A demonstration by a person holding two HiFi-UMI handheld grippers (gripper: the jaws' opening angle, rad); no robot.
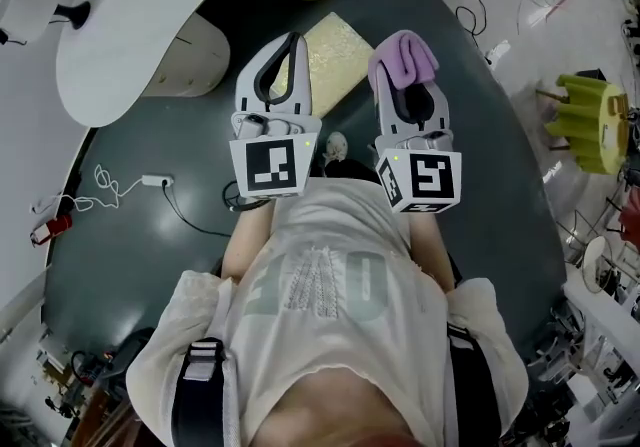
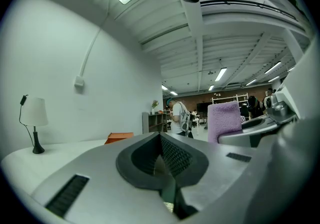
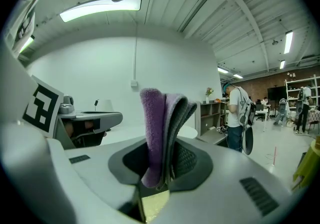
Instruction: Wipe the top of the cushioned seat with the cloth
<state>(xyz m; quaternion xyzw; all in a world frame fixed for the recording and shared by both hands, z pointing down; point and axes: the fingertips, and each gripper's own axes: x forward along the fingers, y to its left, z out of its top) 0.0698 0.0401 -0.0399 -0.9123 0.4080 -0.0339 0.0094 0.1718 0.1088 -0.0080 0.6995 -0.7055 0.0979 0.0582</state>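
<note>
two grippers are held side by side in front of the person's chest, both marker cubes facing up at the head camera. the left gripper [image 1: 292, 43] [image 2: 161, 150] has its jaws together with nothing between them. the right gripper [image 1: 408, 95] [image 3: 167, 140] has its jaws clamped on the cloth [image 1: 403, 57] [image 3: 159, 123], a folded purple piece that stands up out of the pads and bunches over the tips. the cushioned seat [image 1: 335, 53], a pale gold square, sits on the dark floor [image 1: 480, 165] and shows in the gap between the two grippers; the cloth is beside it in the head view, and both gripper views look level across the room. a white curved counter [image 1: 120, 45] with a small lamp [image 1: 75, 13] [image 2: 34, 118] lies to the left, and a white cable [image 1: 120, 180] trails on the floor.
</note>
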